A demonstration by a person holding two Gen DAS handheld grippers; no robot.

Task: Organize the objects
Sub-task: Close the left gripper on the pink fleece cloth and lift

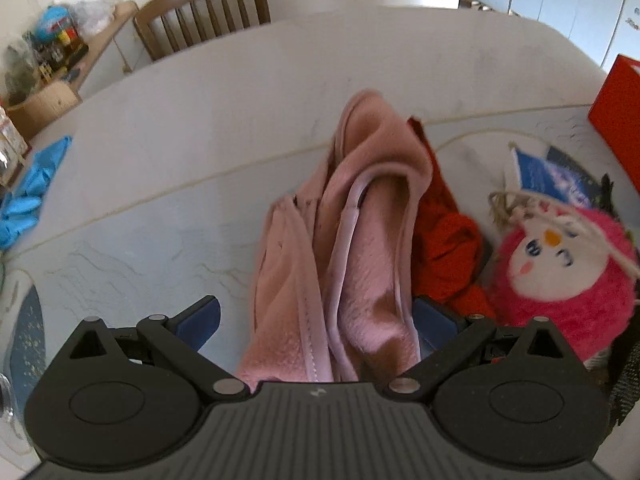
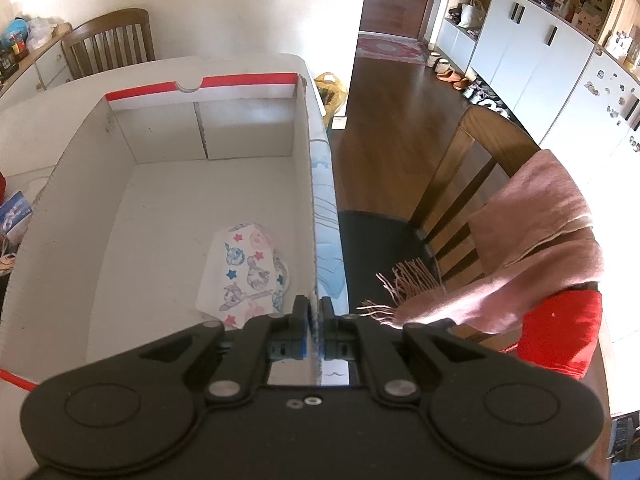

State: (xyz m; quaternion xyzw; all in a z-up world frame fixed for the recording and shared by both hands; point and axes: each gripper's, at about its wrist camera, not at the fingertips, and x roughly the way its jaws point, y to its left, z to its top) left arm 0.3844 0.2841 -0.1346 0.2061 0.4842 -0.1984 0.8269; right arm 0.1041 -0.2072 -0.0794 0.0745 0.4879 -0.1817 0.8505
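White marbled tabletop (image 1: 160, 220) bearing a crumpled pink cloth (image 1: 360, 240), which rises between the wide-spread jaws of the left gripper (image 1: 316, 320), unpinched; red fabric (image 1: 448, 248) and pink plush toy (image 1: 560, 264) just beside. Right gripper (image 2: 315, 320) clamps the near wall of the white cardboard box (image 2: 100, 184), steadying it. Judged step: grasping the cloth; next, close and carry it boxward.

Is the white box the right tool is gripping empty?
No. In the right wrist view a folded cloth with stars and ponies lies on the floor of the box, near the right tool.
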